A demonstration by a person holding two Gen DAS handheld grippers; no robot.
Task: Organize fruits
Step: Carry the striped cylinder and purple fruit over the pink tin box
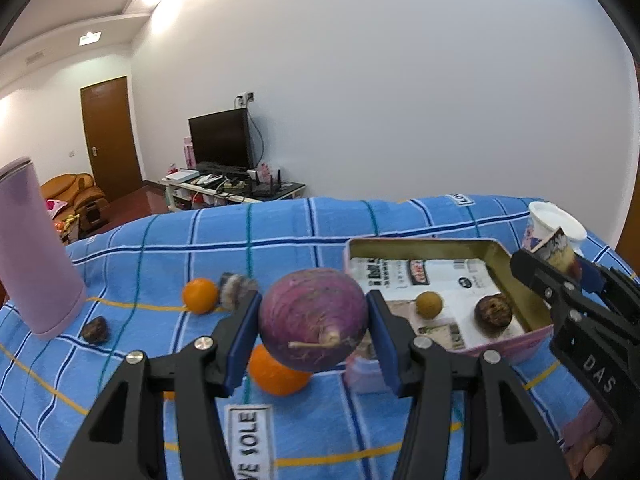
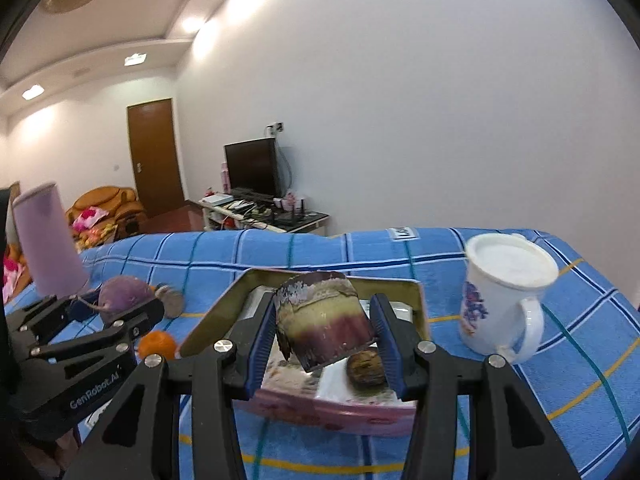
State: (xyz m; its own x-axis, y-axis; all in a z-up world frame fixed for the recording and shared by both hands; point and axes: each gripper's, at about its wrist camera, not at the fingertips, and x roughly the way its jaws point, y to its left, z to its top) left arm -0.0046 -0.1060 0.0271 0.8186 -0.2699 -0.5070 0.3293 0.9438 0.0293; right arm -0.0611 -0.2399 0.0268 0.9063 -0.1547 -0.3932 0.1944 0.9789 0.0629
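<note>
Tin's [image 1: 516,276] rim beside held turnip [image 1: 312,320]

left tool [image 1: 314,326] and right tool [image 2: 326,330] both clamped, side by side.

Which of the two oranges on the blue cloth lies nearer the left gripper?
The orange just under the held purple turnip, by the left gripper. The other orange lies farther back, beside a furry fruit.

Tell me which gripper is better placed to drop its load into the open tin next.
Right. The right gripper holds its cut fruit piece directly over the tin; the left gripper's purple turnip hangs beside it.
</note>
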